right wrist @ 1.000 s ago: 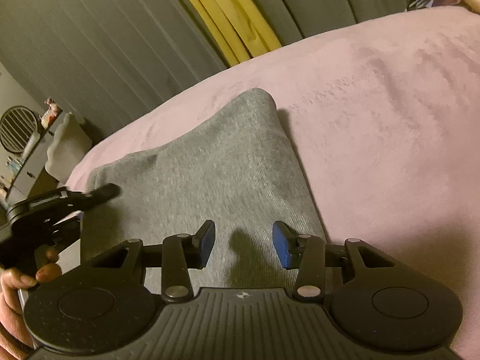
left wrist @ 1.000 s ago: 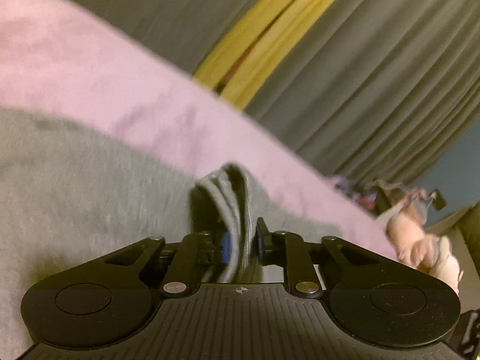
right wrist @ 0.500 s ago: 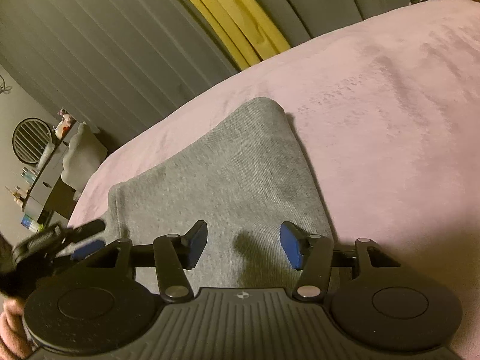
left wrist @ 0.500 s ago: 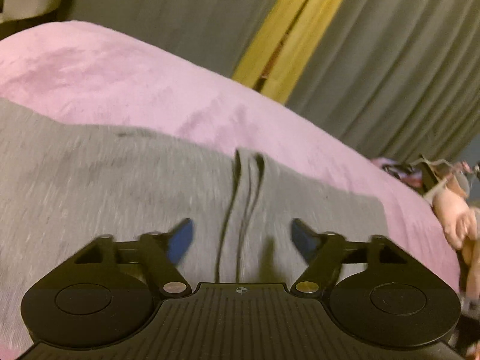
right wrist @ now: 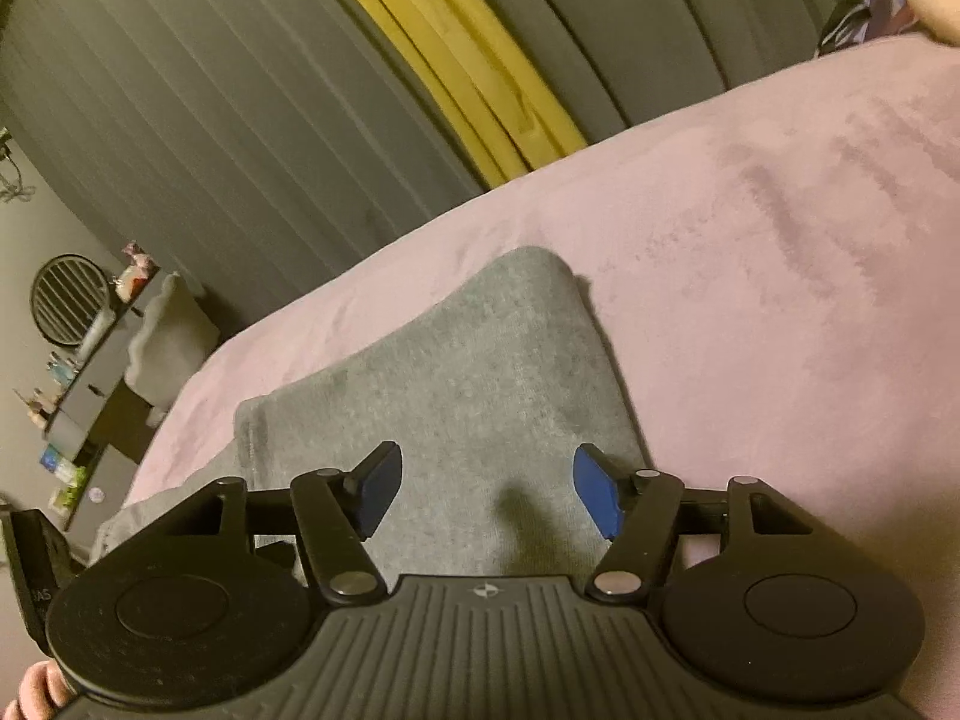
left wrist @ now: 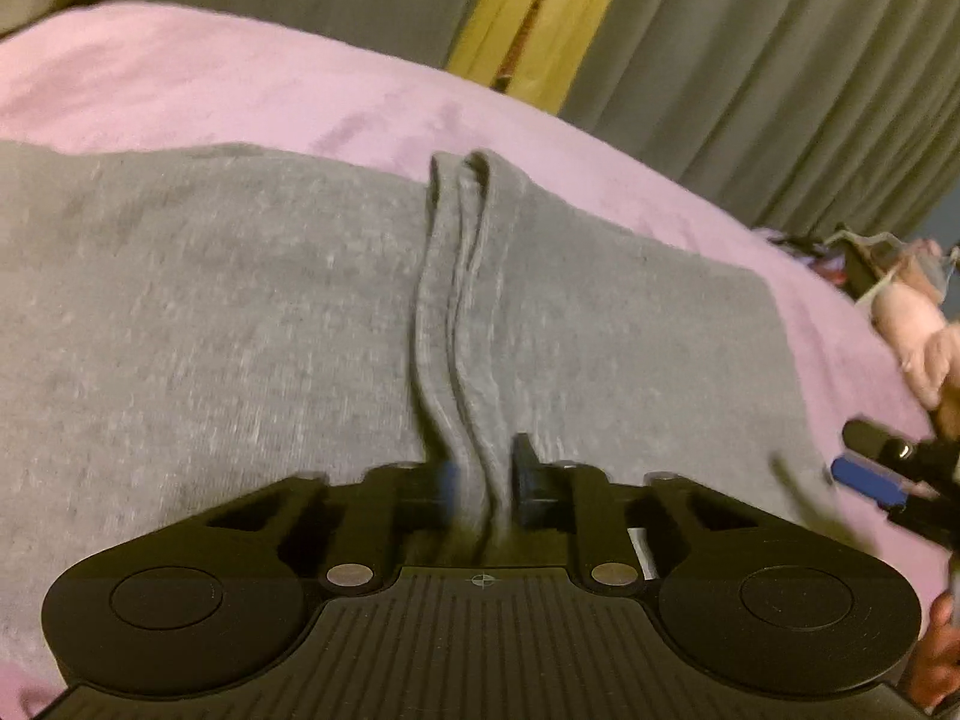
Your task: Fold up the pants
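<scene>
No readable text, label, brand, number or sign on anything in view.

left gripper (left wrist: 483,483): black ribbed body | 2 round discs | silver screws | right gripper (right wrist: 486,495): blue-padded fingers (right wrist: 594,498)

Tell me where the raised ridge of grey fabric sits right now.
In the left wrist view the ridge runs up the middle of the grey pants on the pink blanket, its near end pinched in the left gripper.
</scene>
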{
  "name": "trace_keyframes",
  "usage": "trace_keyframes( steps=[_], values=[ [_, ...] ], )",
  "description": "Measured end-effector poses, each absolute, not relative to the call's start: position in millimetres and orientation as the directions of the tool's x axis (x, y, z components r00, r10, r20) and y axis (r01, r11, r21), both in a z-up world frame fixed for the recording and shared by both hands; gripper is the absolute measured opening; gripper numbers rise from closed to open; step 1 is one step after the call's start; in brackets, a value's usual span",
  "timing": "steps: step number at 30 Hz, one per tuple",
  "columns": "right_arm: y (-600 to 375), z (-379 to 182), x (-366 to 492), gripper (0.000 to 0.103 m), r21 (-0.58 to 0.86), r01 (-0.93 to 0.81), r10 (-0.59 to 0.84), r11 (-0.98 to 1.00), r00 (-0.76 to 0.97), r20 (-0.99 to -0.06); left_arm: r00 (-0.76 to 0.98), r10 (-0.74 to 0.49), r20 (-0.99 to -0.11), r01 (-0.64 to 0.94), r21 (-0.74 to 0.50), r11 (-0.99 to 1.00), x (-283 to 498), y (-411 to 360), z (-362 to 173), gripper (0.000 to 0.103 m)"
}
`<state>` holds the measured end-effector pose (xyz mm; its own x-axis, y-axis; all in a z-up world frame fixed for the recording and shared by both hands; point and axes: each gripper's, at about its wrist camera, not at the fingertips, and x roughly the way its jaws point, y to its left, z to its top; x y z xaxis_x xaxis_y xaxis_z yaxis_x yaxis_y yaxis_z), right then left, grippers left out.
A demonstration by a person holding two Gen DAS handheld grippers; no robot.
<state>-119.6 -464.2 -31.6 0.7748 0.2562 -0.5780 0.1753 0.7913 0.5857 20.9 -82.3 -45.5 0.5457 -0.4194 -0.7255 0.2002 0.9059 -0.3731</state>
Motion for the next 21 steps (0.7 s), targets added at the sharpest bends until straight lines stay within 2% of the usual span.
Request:
trace_keyframes(
  steps=[3, 7, 10, 12, 13, 15, 18, 21],
  values=[
    [-462, -31, -118, 0.064, 0.560, 0.197, 0.234, 0.805, 0.761, -0.604, 0.573, -0.450, -0.685, 0.182, -0.429, 0.885, 18, -68, -39, 0.017],
    [-460, -28, -120, 0.067, 0.537, 0.193, 0.218, 0.822, 0.764, -0.607, 0.642, -0.433, -0.633, 0.166, -0.437, 0.884, 13, -58, -17, 0.015],
    [-457, -26, -121, 0.070, 0.510, 0.171, 0.211, 0.843, 0.767, -0.606, 0.626, -0.373, -0.684, 0.099, -0.405, 0.909, 18, -49, -19, 0.017],
    [-454, -28, -116, 0.071, 0.481, 0.178, 0.200, 0.858, 0.747, -0.634, 0.582, -0.314, -0.750, 0.053, -0.350, 0.935, 25, -45, -32, 0.024],
    [-453, -31, -113, 0.071, 0.462, 0.192, 0.190, 0.866, 0.728, -0.658, 0.568, -0.302, -0.766, 0.042, -0.339, 0.940, 28, -46, -39, 0.032],
    [-453, -36, -106, 0.071, 0.439, 0.209, 0.180, 0.874, 0.699, -0.692, 0.580, -0.310, -0.754, 0.027, -0.362, 0.932, 30, -46, -39, 0.032],
    [-454, -34, -107, 0.070, 0.426, 0.217, 0.156, 0.878, 0.713, -0.684, 0.654, -0.271, -0.707, 0.011, -0.349, 0.937, 18, -40, -23, 0.047],
    [-451, -22, -120, 0.057, 0.409, 0.193, 0.111, 0.892, 0.784, -0.611, 0.720, -0.265, -0.642, 0.053, -0.329, 0.943, -2, -40, -3, 0.052]
  ],
)
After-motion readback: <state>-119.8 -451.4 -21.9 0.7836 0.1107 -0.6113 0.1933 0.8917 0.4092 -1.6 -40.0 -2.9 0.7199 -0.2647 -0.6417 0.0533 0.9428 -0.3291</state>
